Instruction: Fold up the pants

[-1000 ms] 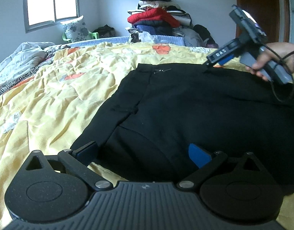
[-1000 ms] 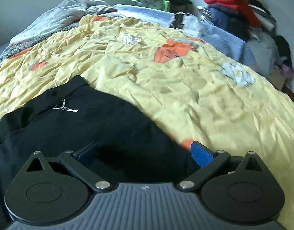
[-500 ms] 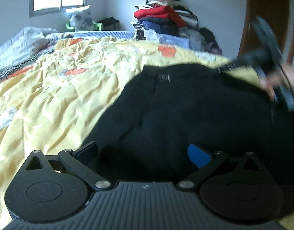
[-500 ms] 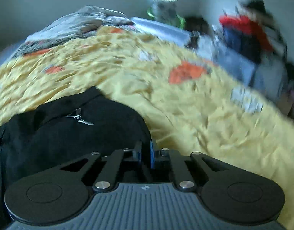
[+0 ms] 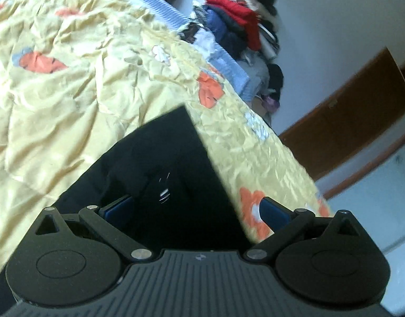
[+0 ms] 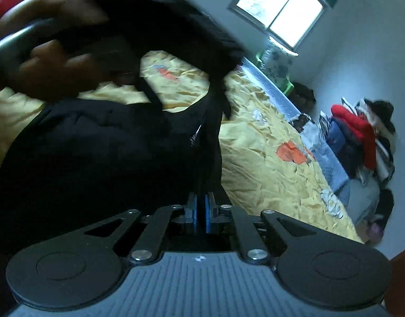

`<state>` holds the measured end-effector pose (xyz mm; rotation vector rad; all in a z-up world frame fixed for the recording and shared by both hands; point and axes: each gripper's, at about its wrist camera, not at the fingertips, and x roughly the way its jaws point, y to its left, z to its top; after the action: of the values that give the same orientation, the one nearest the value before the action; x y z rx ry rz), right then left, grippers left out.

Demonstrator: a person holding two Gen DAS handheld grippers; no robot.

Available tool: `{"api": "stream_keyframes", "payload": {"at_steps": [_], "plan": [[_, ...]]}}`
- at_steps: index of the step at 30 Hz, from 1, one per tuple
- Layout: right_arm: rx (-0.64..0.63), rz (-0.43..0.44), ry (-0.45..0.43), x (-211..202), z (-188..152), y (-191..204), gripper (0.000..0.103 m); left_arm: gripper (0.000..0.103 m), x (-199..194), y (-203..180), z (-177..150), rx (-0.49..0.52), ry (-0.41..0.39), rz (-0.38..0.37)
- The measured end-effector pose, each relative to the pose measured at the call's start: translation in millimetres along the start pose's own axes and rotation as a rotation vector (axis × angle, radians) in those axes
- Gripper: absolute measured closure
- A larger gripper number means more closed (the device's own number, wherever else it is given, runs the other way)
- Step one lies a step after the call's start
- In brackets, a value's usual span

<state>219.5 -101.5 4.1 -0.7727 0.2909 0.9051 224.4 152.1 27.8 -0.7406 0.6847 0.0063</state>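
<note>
The black pants [image 5: 162, 163] lie on a yellow flowered bedspread [image 5: 70, 92]. My left gripper [image 5: 195, 208] is open, its blue pads on either side of the pants' top part, with a small metal clasp [image 5: 164, 191] between them. My right gripper [image 6: 200, 210] is shut on the pants' fabric [image 6: 210, 142] and holds an edge of it lifted above the bed. The rest of the pants [image 6: 96, 153] hangs dark at the left of the right wrist view. The person's hand [image 6: 52, 52] with the other gripper shows blurred at the upper left there.
A pile of clothes [image 5: 242, 26] with a red garment stands past the bed's far end; it also shows in the right wrist view [image 6: 360, 137]. A brown door [image 5: 347, 116] is at the right. A window [image 6: 281, 8] is in the far wall.
My right gripper closed on the pants' edge and lifted it, tilting. My left gripper stayed open and swung over toward the pants' top part near the bed's right edge.
</note>
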Motion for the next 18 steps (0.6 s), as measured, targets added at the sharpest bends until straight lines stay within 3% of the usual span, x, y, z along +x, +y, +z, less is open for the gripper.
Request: {"api": "stream_keyframes", "payload": {"at_steps": [1, 2, 3, 4, 5, 8, 13, 18], "plan": [[-0.006, 0.003, 0.003, -0.4, -0.6, 2.7, 0.097, 0.003, 2.3, 0.6, 1.1, -0.015, -0.006, -0.001], [-0.003, 0.005, 0.001, -1.1, -1.2, 4.4, 0.097, 0.01, 5.8, 2.4, 3.6, -0.034, -0.008, 0.004], [0.003, 0.007, 0.0, -1.2, -2.0, 4.7, 0.097, 0.036, 8.5, 5.6, 4.4, -0.06, 0.0, 0.021], [0.011, 0.006, -0.002, -1.6, -2.6, 5.1, 0.097, 0.056, 10.7, 10.0, 5.4, -0.083, 0.023, 0.024], [0.02, 0.004, -0.005, -2.4, -3.5, 5.2, 0.097, 0.088, 11.1, 15.1, 2.1, -0.1, 0.052, 0.013], [0.047, 0.006, -0.016, -8.0, -4.5, 9.9, 0.097, 0.098, -4.1, 27.5, -11.1, -0.118, 0.046, 0.003], [0.079, 0.051, -0.033, -27.8, -3.3, 29.8, 0.097, 0.098, -50.8, 43.5, -34.4, -0.078, 0.025, -0.039], [0.102, 0.146, -0.035, -51.3, -3.2, 61.1, 0.097, 0.098, -85.1, 64.6, -60.9, -0.036, 0.083, -0.016]]}}
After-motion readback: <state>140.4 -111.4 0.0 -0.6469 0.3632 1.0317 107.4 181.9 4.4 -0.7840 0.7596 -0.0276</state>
